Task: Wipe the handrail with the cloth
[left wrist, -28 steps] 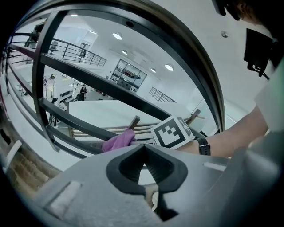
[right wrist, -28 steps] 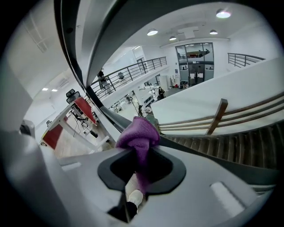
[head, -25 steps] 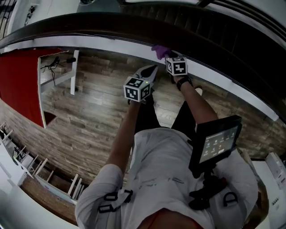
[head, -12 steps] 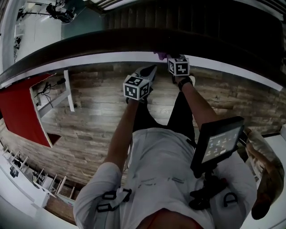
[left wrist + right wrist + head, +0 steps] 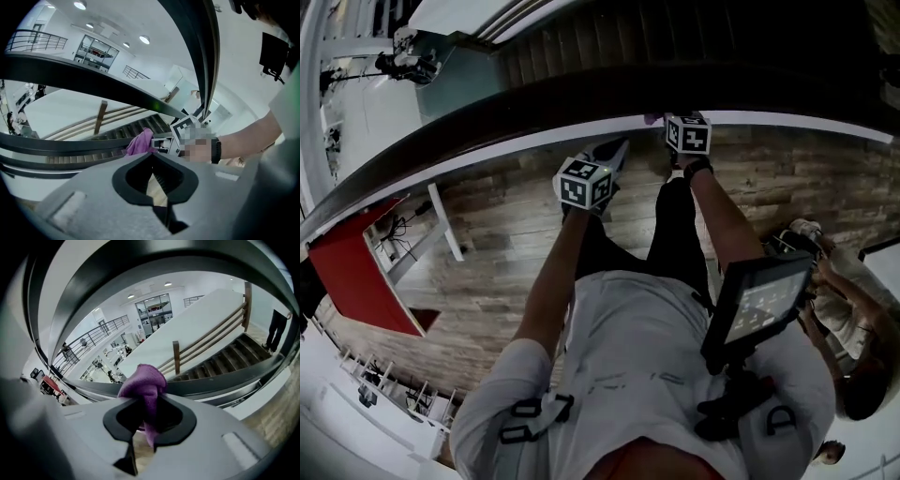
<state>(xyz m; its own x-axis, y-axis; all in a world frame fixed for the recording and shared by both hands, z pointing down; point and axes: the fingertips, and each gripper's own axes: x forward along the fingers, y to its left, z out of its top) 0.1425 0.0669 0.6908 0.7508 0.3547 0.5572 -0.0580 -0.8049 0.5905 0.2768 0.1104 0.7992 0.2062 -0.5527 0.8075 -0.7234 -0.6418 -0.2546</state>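
far left: red panel (image 5: 356,272) below the rail line, wood plank floor (image 5: 506,234) spreading right from it.

handrail (image 5: 487,117): dark curved band running across the far side of the scene, left to right, with a white strip along its near edge.

left gripper (image 5: 611,152): my left arm held out toward the rail, near it and just left of the right one. in the left gripper view the jaw tips meet with nothing between them; only floor shows through the gap behind the tips. not on the rail.

cloth (image 5: 143,380): purple, bunched. it bulges up past the tips and a tail hangs down between the jaws. from the head view it sits at the rail's near edge, just left of the marker cube.

right gripper (image 5: 145,404): clamped tight on the cloth and held up at the rail. whether the cloth presses on the rail or only sits in front of it, i can't tell.

beyond the rail, right gripper view: stairs (image 5: 225,357) with wooden rails.

right, near: tablet (image 5: 759,305) mounted on my chest rig.

far right: another person (image 5: 853,309) standing on the floor.
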